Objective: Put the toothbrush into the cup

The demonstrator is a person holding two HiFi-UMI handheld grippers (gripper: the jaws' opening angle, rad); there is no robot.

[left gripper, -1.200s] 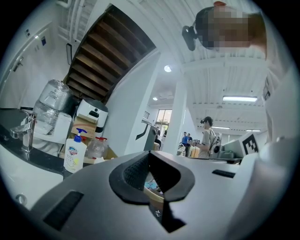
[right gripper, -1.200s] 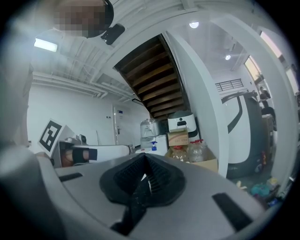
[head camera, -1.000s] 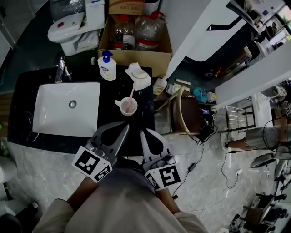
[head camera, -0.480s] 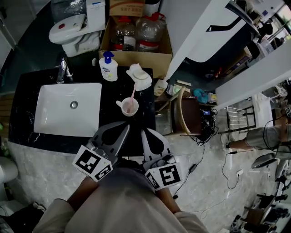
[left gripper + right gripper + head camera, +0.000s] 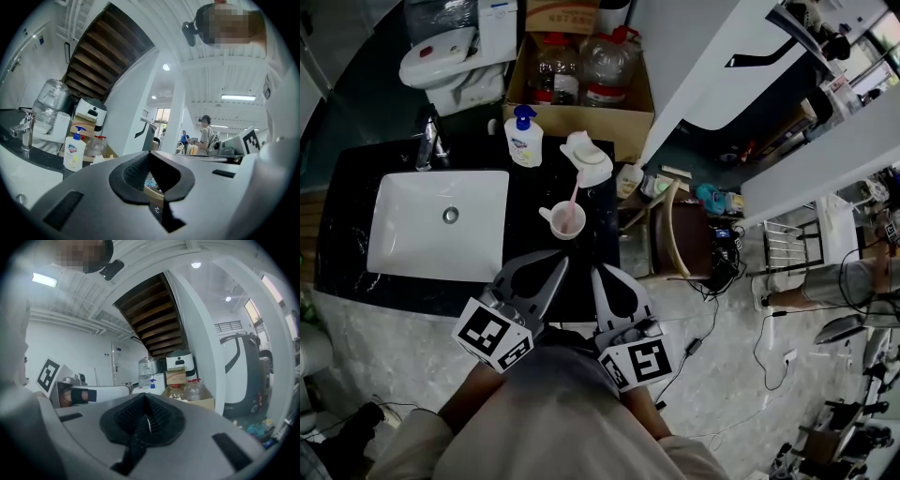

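head view: a white rectangular sink basin (image 5: pixel 441 225) is set in the left part of a black stone countertop (image 5: pixel 521 192), with a chrome tap (image 5: pixel 427 142) at its far edge. right of the basin, a white soap bottle with a blue pump (image 5: pixel 523 139) stands at the back of the counter. in front of it a small pale pink cup with a handle (image 5: pixel 565 221) stands upright. the pink toothbrush (image 5: pixel 574 194) is in the cup, tilted, its upper end leaning toward a white soap dish (image 5: pixel 587 156) just behind.

the left gripper (image 5: pixel 557 266) is held above the counter's near edge, apart from the cup. the left gripper view shows its ribbed black pads (image 5: pixel 136 171) touching at the tips, nothing between them.

the right gripper (image 5: pixel 598 275) is just beside it. the right gripper view shows its pads (image 5: pixel 129 416) pressed together, empty.
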